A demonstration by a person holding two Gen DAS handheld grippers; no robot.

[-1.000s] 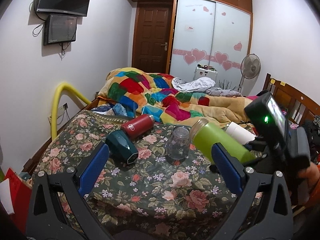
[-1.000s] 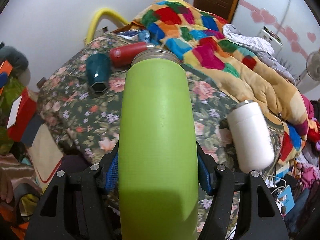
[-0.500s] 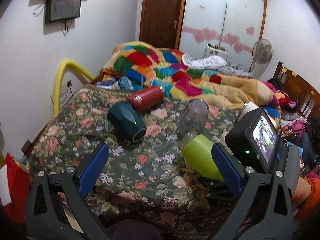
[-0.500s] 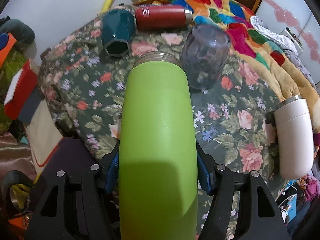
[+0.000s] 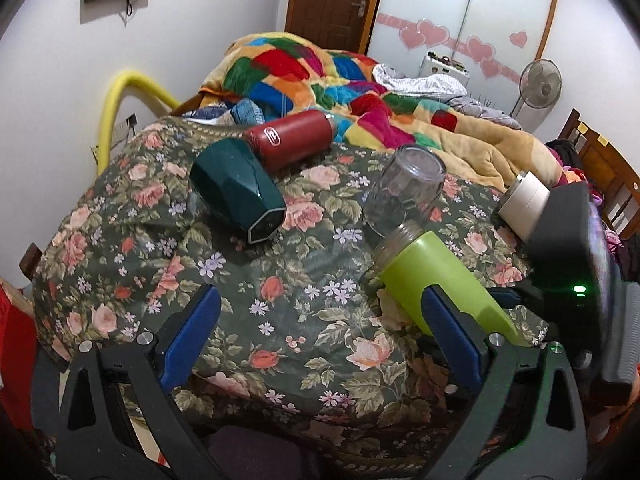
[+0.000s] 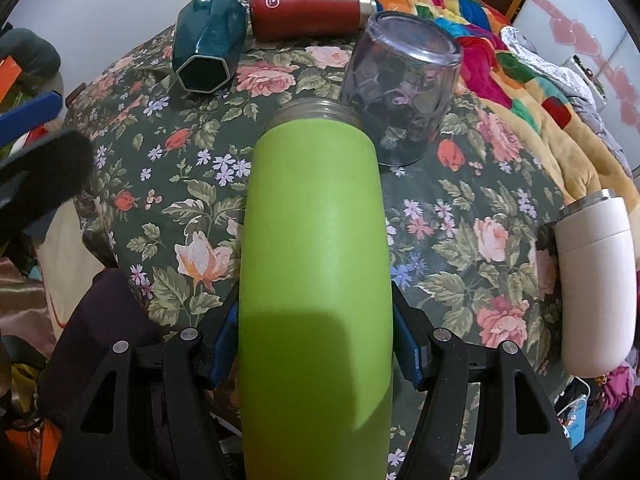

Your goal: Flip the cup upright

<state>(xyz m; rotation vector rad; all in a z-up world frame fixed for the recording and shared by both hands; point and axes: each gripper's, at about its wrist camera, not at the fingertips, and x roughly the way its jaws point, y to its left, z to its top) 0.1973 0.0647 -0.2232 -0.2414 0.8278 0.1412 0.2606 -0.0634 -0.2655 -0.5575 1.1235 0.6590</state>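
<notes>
- 5 vessels are on the floral bedspread (image 5: pixel 280 320); 1 of them, the green cup (image 6: pixel 316 280), is clamped between the blue pads of the right gripper (image 6: pixel 316 344), its threaded mouth pointing to 12 o'clock in the right wrist view.
- From the left wrist view the green cup (image 5: pixel 440 280) sits at 3 o'clock, tilted, mouth down toward the fabric; whether the rim touches the cloth is hard to judge.
- The left gripper (image 5: pixel 320 340) hangs spread wide with nothing between its fingers, over bare bedspread.
- An inverted clear glass (image 6: pixel 400 84) stands just beside the green cup's mouth, at 1 o'clock from it.
- The teal faceted cup (image 6: pixel 208 40) lies on its side at 11 o'clock, and the red flask (image 6: pixel 308 12) lies just beside it.
- A white tumbler (image 6: pixel 596 284) lies at 3 o'clock, well apart from the green cup.
</notes>
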